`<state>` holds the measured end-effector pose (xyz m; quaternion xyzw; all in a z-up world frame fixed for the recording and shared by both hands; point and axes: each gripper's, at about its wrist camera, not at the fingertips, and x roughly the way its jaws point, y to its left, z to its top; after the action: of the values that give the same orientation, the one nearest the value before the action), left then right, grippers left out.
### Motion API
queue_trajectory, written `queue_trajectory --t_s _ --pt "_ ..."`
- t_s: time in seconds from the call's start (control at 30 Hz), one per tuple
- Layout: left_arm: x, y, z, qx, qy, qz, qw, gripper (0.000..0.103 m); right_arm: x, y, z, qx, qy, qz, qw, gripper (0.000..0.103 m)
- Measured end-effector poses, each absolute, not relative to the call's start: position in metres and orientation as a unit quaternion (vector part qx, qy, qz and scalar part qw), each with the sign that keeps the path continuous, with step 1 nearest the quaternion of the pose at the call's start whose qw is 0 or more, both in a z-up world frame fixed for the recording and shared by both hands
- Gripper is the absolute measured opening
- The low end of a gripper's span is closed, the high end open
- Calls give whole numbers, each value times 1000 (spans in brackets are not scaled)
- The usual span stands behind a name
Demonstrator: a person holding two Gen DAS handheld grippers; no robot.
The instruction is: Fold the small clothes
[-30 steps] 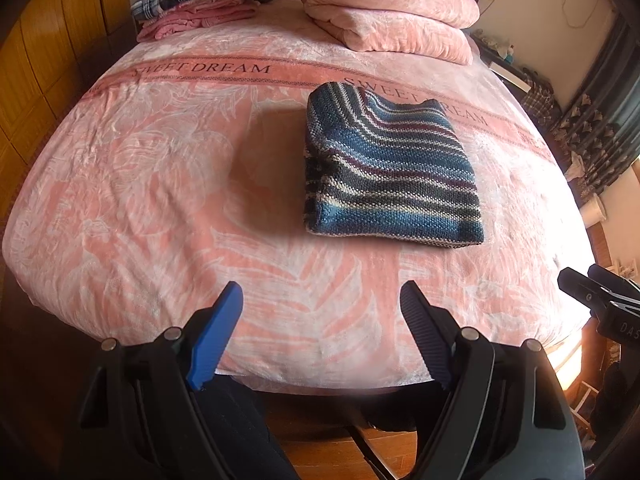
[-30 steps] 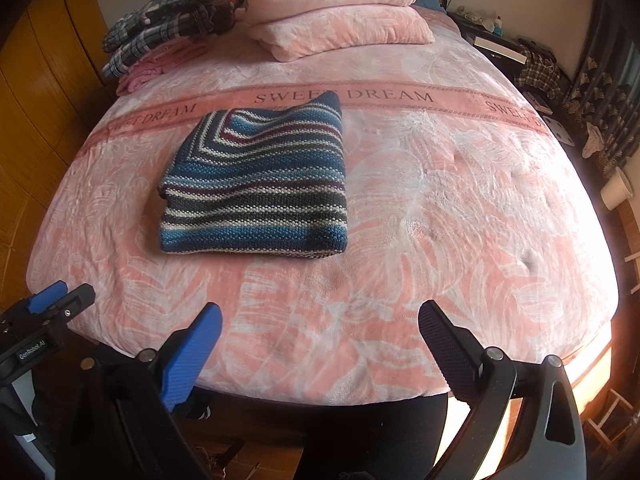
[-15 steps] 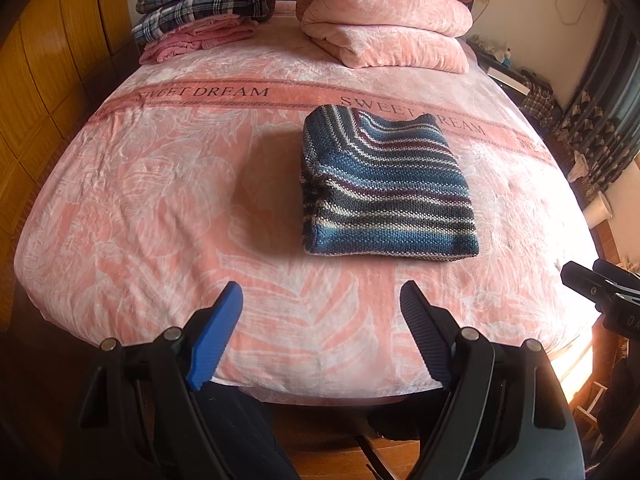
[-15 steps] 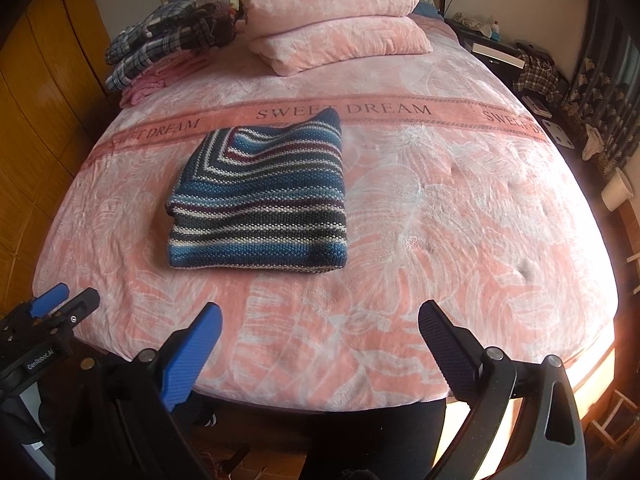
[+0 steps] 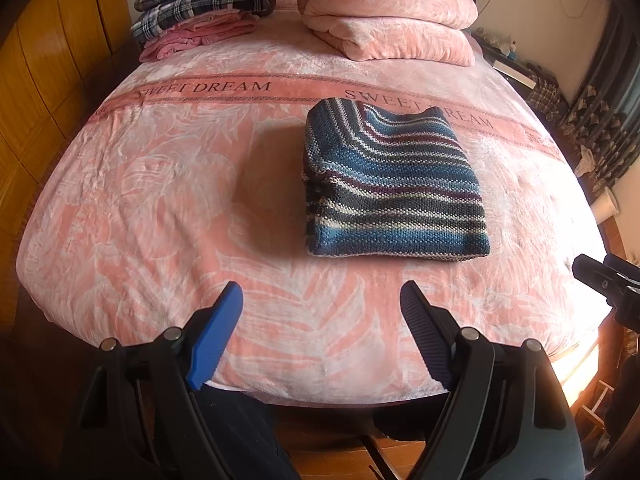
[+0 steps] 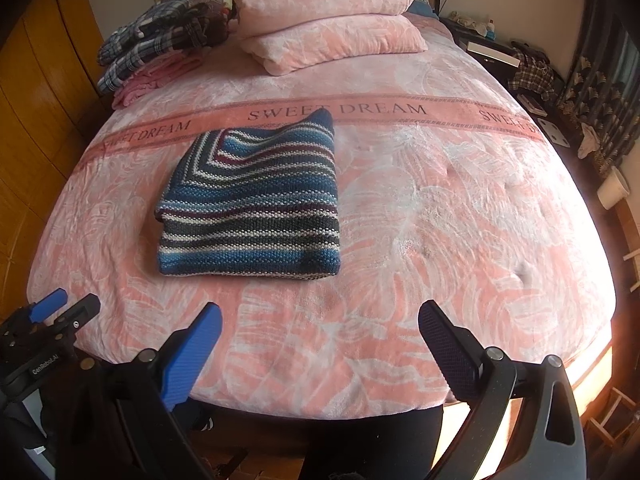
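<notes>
One striped knit sweater (image 5: 394, 184) lies folded square on the bed (image 5: 160, 200); both tongs, left (image 5: 322, 304) and right (image 6: 320, 326), gape apart, empty.

The sweater (image 5: 394, 188) is coarse, nubbly knit; the bed (image 5: 160, 184) cover is soft, faintly shiny plush; the wardrobe (image 5: 36, 80) is glossy wood.

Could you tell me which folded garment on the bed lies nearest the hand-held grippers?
The blue striped knit, alone mid-bed; the plaid pile and pink garment sit at the far corner.
</notes>
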<state>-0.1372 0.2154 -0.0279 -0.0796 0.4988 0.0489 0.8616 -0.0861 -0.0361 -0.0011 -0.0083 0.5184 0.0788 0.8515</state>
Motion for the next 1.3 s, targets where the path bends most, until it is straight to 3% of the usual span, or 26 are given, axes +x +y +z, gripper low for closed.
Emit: queue_trajectory --t_s 1.3 --pt "-126 213 -33 -77 508 41 857 81 -79 -46 -20 -1 535 56 843 99"
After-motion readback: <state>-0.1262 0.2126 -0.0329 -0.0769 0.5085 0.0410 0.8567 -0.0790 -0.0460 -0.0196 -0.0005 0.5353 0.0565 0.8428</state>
